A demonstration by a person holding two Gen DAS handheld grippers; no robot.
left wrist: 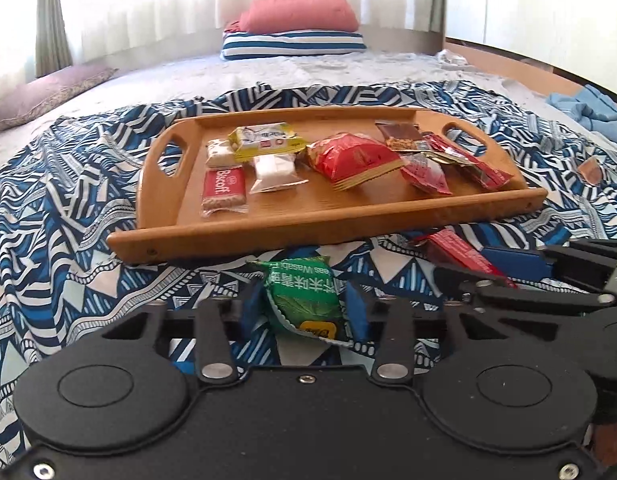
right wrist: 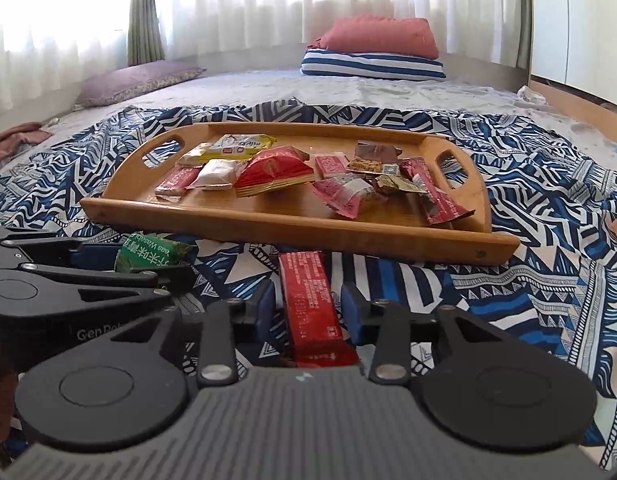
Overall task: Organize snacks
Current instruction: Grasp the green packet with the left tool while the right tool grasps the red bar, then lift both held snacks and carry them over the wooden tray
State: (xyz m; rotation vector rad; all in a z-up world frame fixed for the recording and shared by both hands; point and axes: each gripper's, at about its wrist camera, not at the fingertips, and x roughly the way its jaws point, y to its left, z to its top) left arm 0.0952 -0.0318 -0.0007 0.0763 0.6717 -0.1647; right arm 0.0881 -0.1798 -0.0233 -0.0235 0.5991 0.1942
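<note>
A wooden tray (left wrist: 268,228) (right wrist: 292,228) lies on a blue patterned cloth and holds several wrapped snacks, among them a red Biscoff pack (left wrist: 223,190) and a big red pack (left wrist: 352,158) (right wrist: 274,170). My left gripper (left wrist: 304,306) straddles a green wasabi peas packet (left wrist: 304,296) (right wrist: 148,254) on the cloth in front of the tray; its blue pads (left wrist: 252,308) sit close on both sides of the packet. My right gripper (right wrist: 308,308) straddles a long red snack bar (right wrist: 310,308) (left wrist: 460,252) with gaps to its pads. Both grippers sit side by side.
The cloth (left wrist: 68,200) covers a bed. A red pillow on a striped one (left wrist: 292,32) lies at the far end, a purple pillow (right wrist: 136,80) at far left. A small brown packet (left wrist: 590,170) lies right of the tray. Blue fabric (left wrist: 588,108) lies at far right.
</note>
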